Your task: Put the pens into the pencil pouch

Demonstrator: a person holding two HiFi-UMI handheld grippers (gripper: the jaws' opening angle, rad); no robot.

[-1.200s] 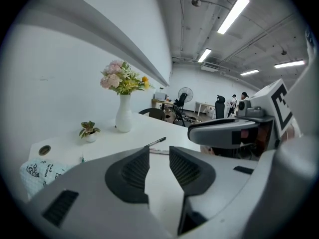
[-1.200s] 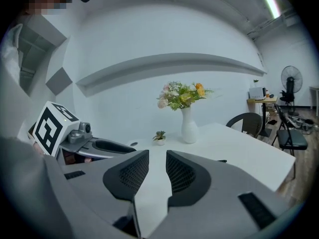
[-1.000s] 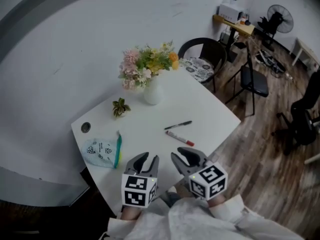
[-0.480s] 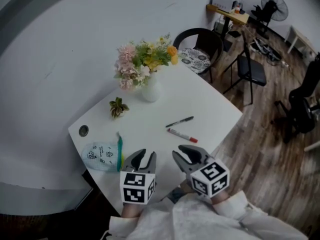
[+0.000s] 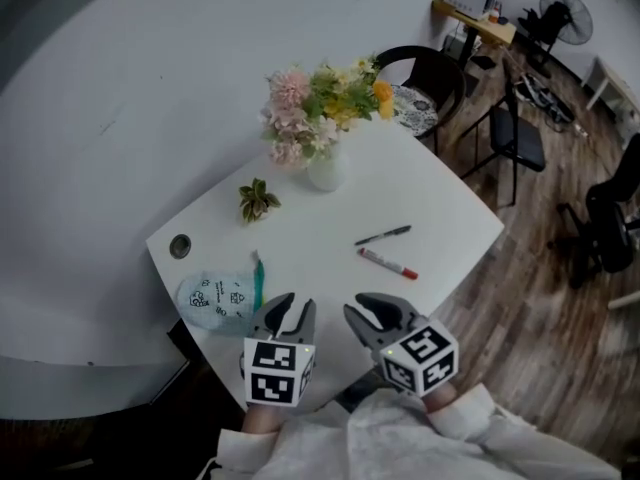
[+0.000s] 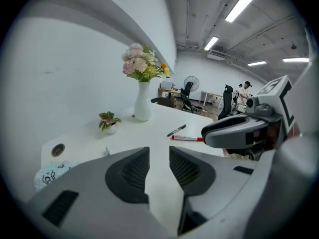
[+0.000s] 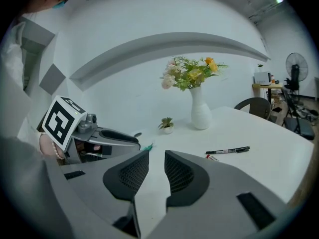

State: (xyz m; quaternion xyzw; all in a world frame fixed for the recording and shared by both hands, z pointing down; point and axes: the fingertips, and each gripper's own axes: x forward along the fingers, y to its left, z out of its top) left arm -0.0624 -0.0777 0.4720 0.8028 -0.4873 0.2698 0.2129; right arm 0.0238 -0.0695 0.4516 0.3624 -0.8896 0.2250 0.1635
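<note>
Both pens are on the table (image 5: 440, 203), outside the pouch. The black pen (image 5: 383, 235) and the red-capped marker (image 5: 388, 263) lie close together but not touching, with the marker nearer the person. The pencil pouch (image 5: 218, 300) lies flat near the table's left corner, well apart from the pens. Its teal zip edge faces them. I can't tell whether the zip is open.

Versus half a second ago, pens, pouch and vase keep the same layout. Only the head view's framing has shifted, so everything sits a bit further right in frame. Both grippers are held at the near table edge as before, with the same jaw gap.

The left gripper (image 5: 295, 308) has its jaws a narrow gap apart, with nothing between them and bare tabletop showing through. It is just beside the pouch's zip edge, not touching it. The right gripper (image 5: 362, 308) has the same narrow gap and holds nothing. It is on the near side of the marker and clear of it.

Containers: the white vase (image 5: 325, 173) at the far side holds a bunch of pink, yellow and orange flowers (image 5: 322, 108). A small potted plant (image 5: 258, 199) stands left of the vase. There is a round cable grommet (image 5: 180, 246) near the left edge and a black chair (image 5: 425, 73) beyond the far corner.
</note>
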